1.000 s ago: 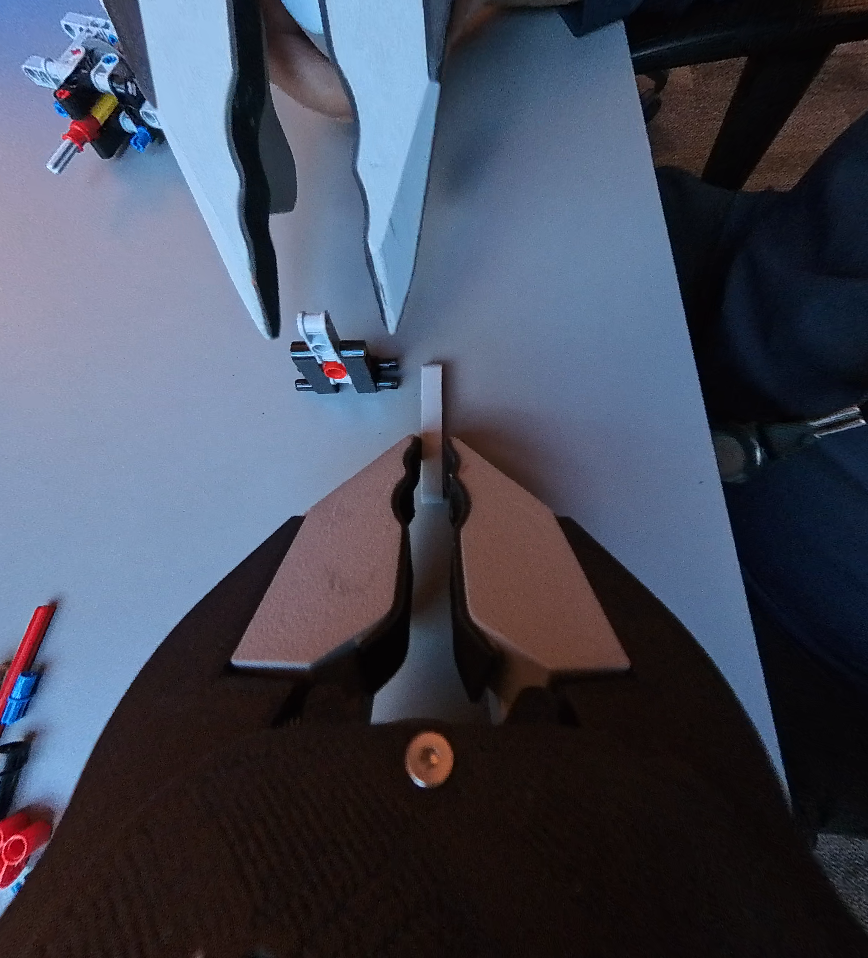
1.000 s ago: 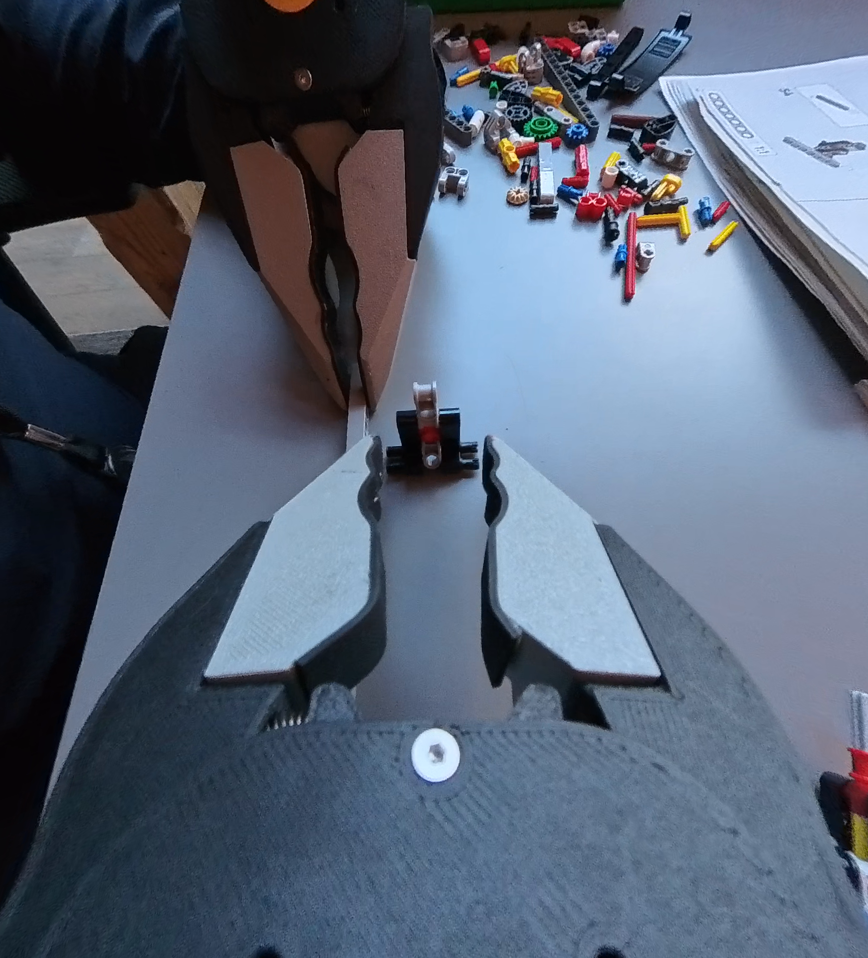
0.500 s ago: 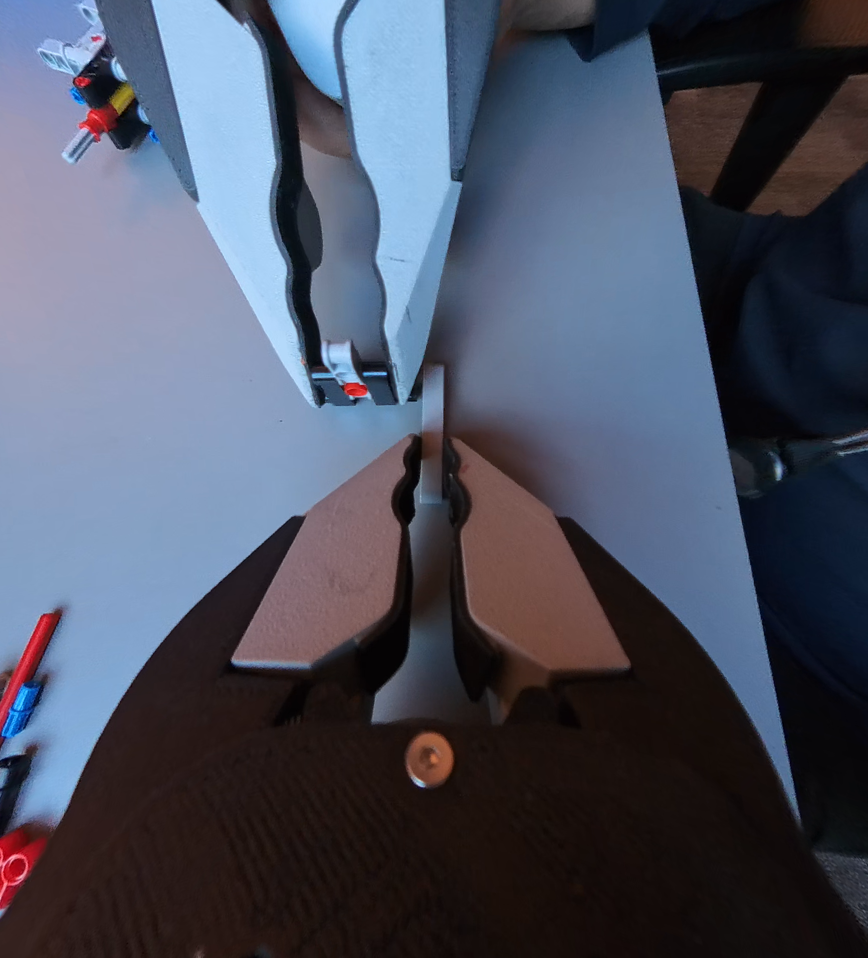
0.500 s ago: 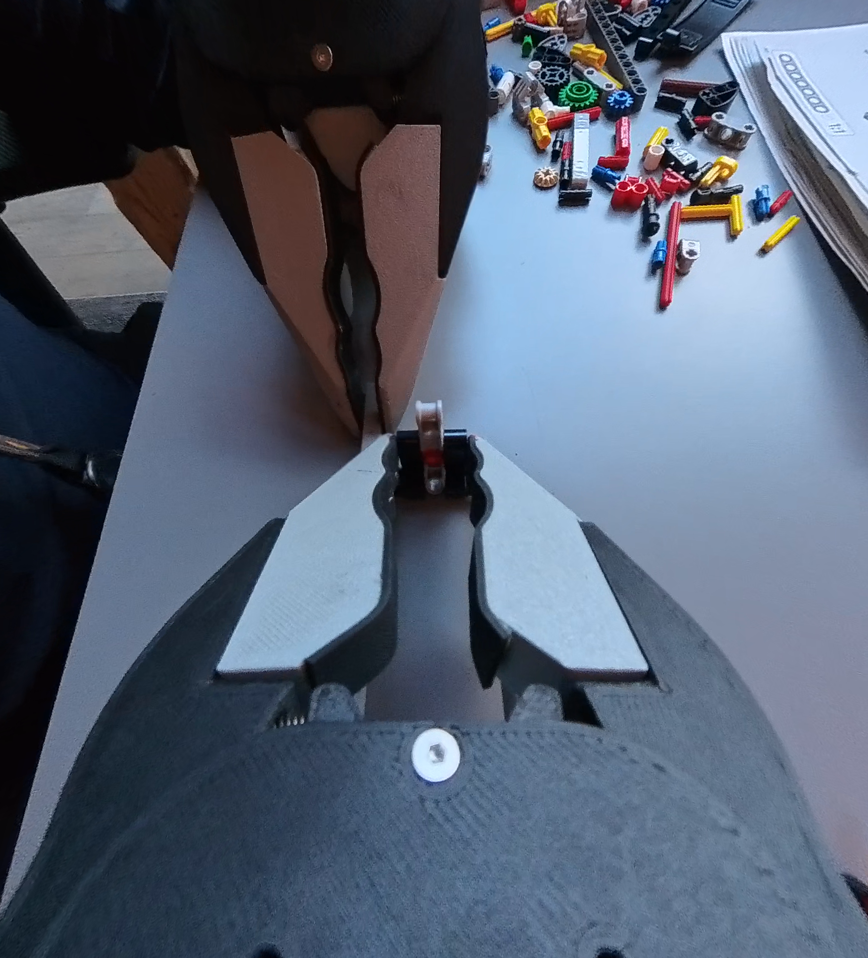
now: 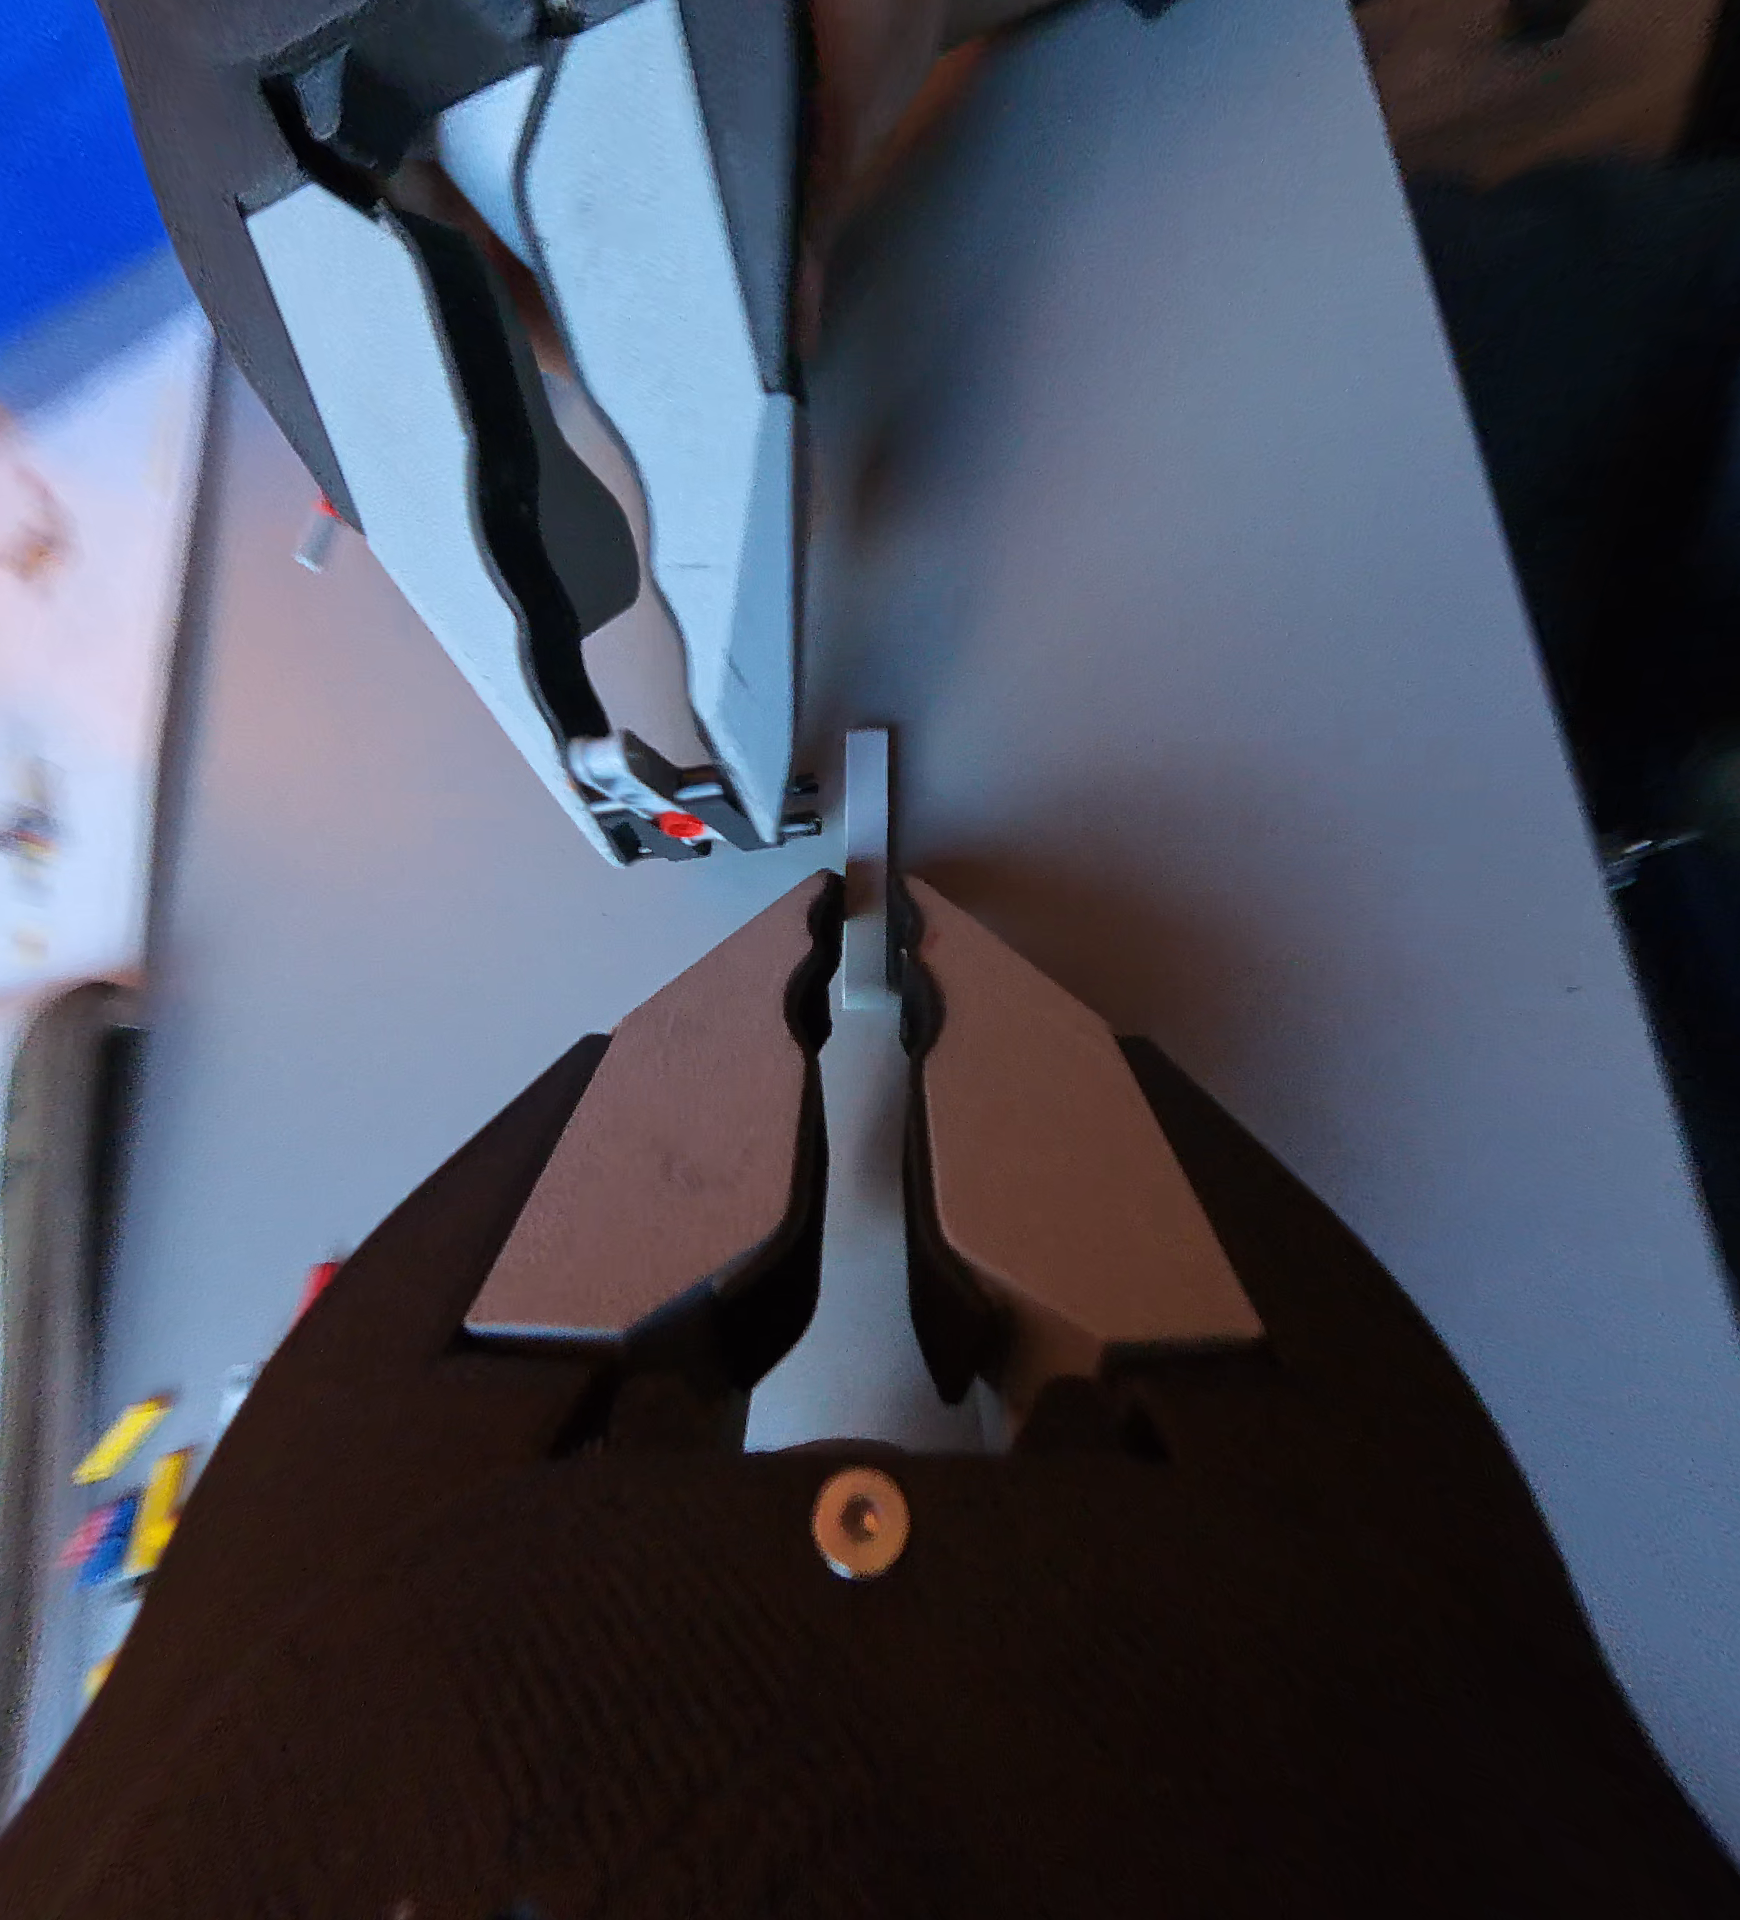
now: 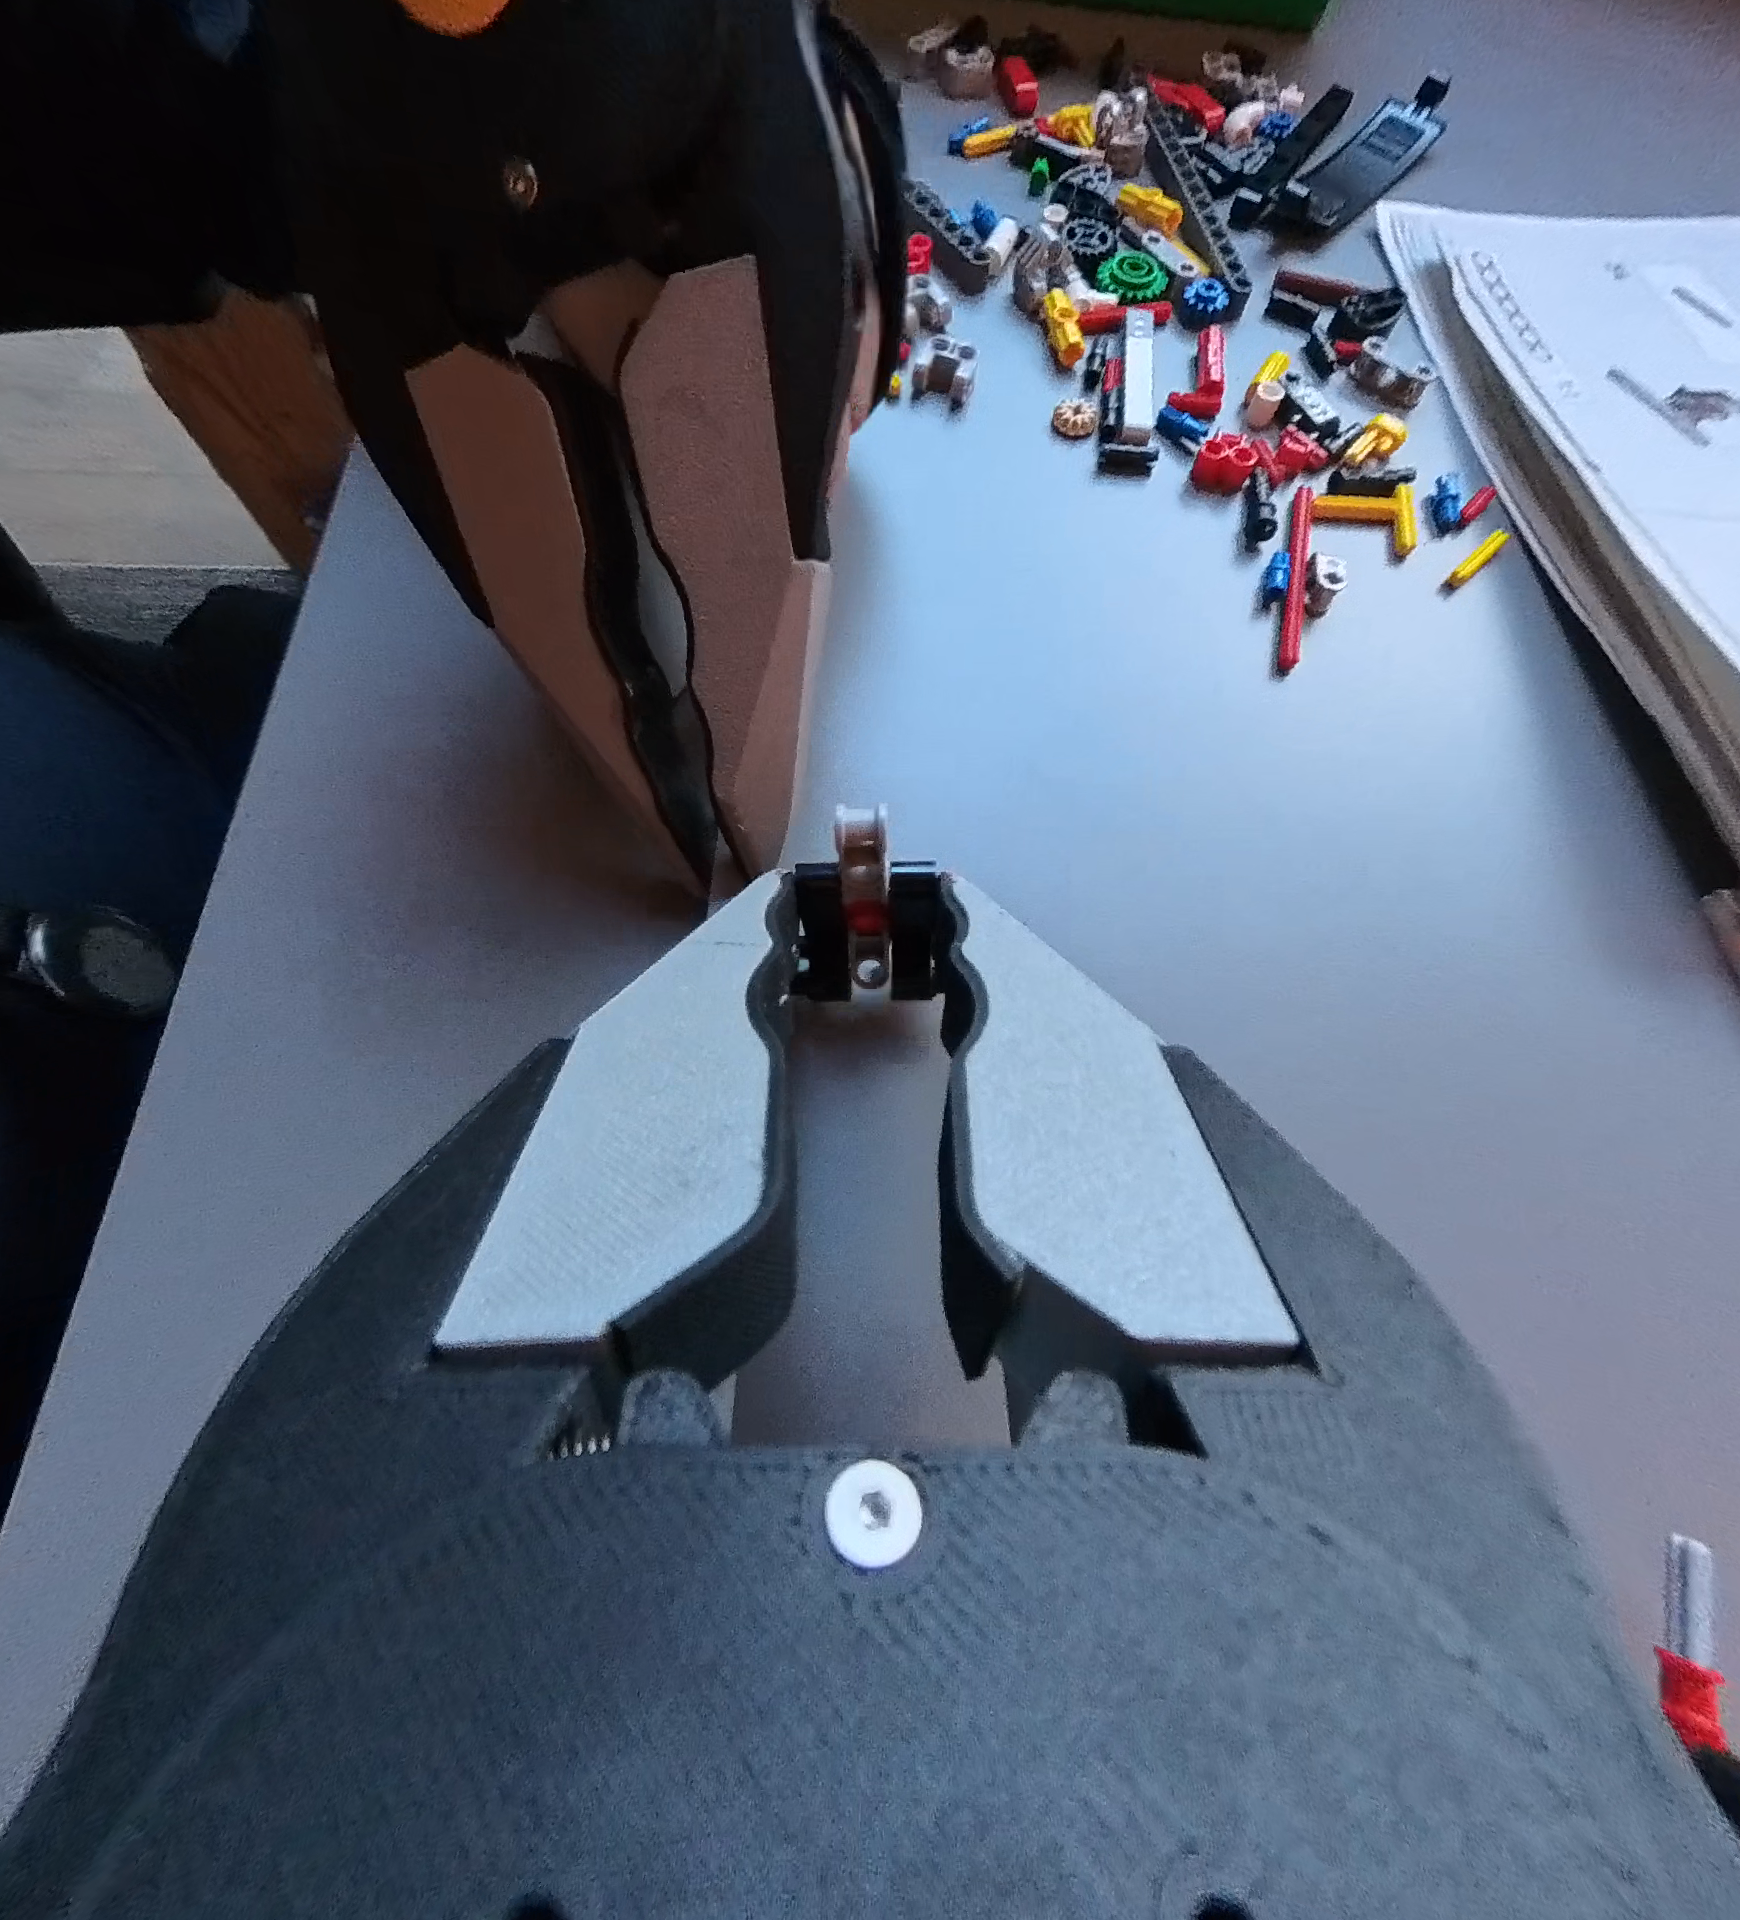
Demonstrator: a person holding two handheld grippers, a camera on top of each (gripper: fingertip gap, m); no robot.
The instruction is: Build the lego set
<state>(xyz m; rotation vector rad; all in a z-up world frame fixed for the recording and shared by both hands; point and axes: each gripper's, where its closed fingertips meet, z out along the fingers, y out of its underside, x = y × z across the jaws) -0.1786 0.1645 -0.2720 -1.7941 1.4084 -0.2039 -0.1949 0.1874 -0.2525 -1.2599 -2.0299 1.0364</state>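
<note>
Pins of the black-and-white brick assembly [image 6: 868, 925], pinched in the right gripper [image 6: 866, 940], point sideways at the grey beam [image 5: 867, 821]. That beam is clamped upright in the left gripper [image 5: 867, 935], just beside them, near the table [image 6: 1209, 935] edge.

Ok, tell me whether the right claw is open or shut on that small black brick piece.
Shut on it. The right claw has both fingertips against the sides of the small black brick assembly, which sits clamped between them above the grey table.

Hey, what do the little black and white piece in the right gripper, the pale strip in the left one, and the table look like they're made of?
Black and white piece: likely moulded plastic, glossy, with round pin holes and a red pin. Pale strip: flat, matte, straight-edged, probably plastic; hard to tell. Table: smooth grey top with a soft sheen, possibly laminate.
</note>
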